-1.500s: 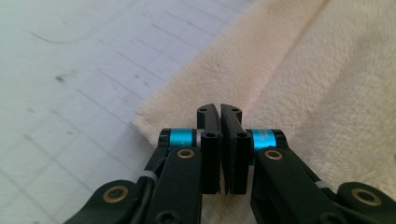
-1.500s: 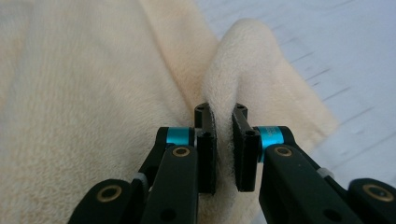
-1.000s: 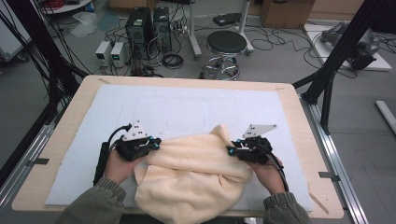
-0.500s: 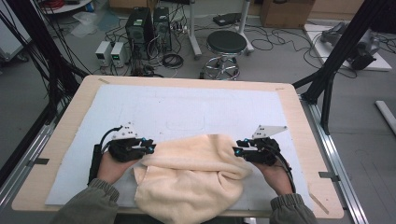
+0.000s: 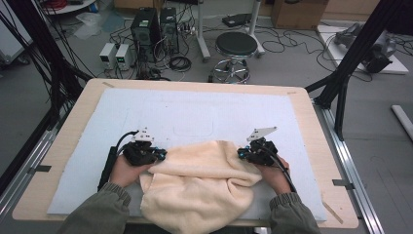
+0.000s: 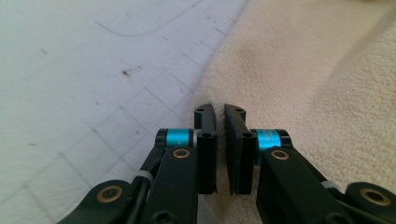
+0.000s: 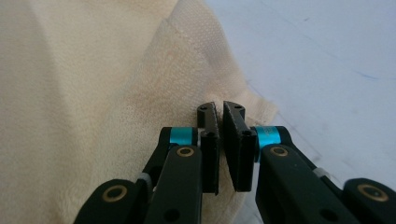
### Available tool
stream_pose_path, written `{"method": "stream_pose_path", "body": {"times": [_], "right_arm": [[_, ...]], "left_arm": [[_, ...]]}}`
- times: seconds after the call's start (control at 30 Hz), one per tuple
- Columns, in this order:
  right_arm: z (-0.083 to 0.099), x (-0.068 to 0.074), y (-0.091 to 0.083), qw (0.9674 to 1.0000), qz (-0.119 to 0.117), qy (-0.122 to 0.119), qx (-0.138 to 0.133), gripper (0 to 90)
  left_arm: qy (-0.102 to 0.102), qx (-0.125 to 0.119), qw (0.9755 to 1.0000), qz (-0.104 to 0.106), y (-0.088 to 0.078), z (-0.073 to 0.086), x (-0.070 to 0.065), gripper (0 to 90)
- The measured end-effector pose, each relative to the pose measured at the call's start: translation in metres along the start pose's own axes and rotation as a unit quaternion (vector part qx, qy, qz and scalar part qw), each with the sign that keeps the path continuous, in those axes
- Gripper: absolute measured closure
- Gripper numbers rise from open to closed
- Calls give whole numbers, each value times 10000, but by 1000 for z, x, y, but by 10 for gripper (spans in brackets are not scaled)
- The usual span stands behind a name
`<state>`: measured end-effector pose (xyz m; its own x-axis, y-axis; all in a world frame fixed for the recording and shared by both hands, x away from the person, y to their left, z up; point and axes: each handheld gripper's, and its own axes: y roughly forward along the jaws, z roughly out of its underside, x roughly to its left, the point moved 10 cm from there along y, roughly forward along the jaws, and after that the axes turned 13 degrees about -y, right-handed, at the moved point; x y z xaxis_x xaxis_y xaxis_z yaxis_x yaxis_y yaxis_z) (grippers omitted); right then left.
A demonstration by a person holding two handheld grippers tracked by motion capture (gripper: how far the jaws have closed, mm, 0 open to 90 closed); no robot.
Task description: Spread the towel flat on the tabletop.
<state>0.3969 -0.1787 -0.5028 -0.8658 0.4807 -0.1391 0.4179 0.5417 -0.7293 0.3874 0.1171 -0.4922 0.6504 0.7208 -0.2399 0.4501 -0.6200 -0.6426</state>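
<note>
You've got a cream towel (image 5: pixel 202 187) bunched on the near side of the pale blue mat (image 5: pixel 195 112), its front edge spilling toward you over the table's (image 5: pixel 68 126) near edge. Your left gripper (image 5: pixel 160 155) sits at the towel's left edge, your right gripper (image 5: pixel 241 153) at its right edge, both low on the mat with the cloth humped up between them.

Looking along your left gripper (image 6: pixel 219 114), the jaws are nearly together, just a thin slit between them, right at the towel's (image 6: pixel 317 84) border where it meets the mat (image 6: pixel 84 70). Whether cloth is actually pinched in there, I cannot tell.

On the right gripper (image 7: pixel 219 111), the jaws are likewise drawn close, and here a bit of towel (image 7: pixel 93 93) fuzz shows in the slit, so you're clamped on the hemmed corner. The mat (image 7: pixel 327 60) lies off to the right of it.

Behind the table, a black stool (image 5: pixel 236 46) stands on the floor.
</note>
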Motion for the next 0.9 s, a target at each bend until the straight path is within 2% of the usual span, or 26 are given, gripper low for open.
{"method": "stream_pose_path", "body": {"times": [0.07,0.13,0.2,0.23,0.3,0.37,0.4,0.43,0.47,0.5,0.53,0.57,0.67,0.73,0.8,0.87,0.9], "right_arm": [[-3,-5,-12,9996,243,40,-148,857],[-8,-11,-28,9982,431,107,-391,860],[-10,-14,-42,9970,551,151,-520,860],[-10,-14,-47,9968,557,143,-557,860],[-8,-10,-52,9971,519,127,-550,859],[-2,-3,-48,9984,315,67,-461,856],[1,1,-45,9991,239,3,-363,852],[5,4,-40,9995,167,-57,-266,846],[8,8,-36,9997,67,-64,-204,841],[11,10,-32,9998,18,-66,-165,832],[13,10,-30,9999,4,-45,-148,820],[14,11,-29,9998,-19,-30,-182,802],[14,9,-30,9996,-42,27,-263,747],[15,7,-29,9996,-63,40,-281,719],[16,6,-26,9996,-102,65,-261,704],[17,5,-22,9996,-128,78,-228,688],[17,5,-21,9996,-139,84,-223,676]], "left_arm": [[-54,-377,9991,-190,-9,-11,1,840],[-72,-746,9964,-398,-18,-22,2,841],[-34,-967,9942,-475,-25,-28,-2,838],[68,-966,9941,-493,-26,-28,-5,832],[259,-723,9963,-381,-25,-20,-13,827],[356,-235,9991,-31,-20,-3,-23,817],[363,-13,9992,195,-17,6,-28,807],[360,251,9981,436,-14,15,-33,788],[371,382,9967,613,-12,22,-38,760],[434,393,9957,723,-13,24,-40,733],[404,336,9944,912,-16,23,-43,706],[297,264,9936,1061,-18,20,-45,668],[48,-48,9923,1240,-27,7,-41,627],[-122,-264,9933,1120,-29,-4,-32,645],[-267,-453,9947,887,-28,-15,-22,656],[-431,-630,9948,672,-24,-25,-13,656],[-428,-701,9952,531,-21,-29,-8,652]]}}
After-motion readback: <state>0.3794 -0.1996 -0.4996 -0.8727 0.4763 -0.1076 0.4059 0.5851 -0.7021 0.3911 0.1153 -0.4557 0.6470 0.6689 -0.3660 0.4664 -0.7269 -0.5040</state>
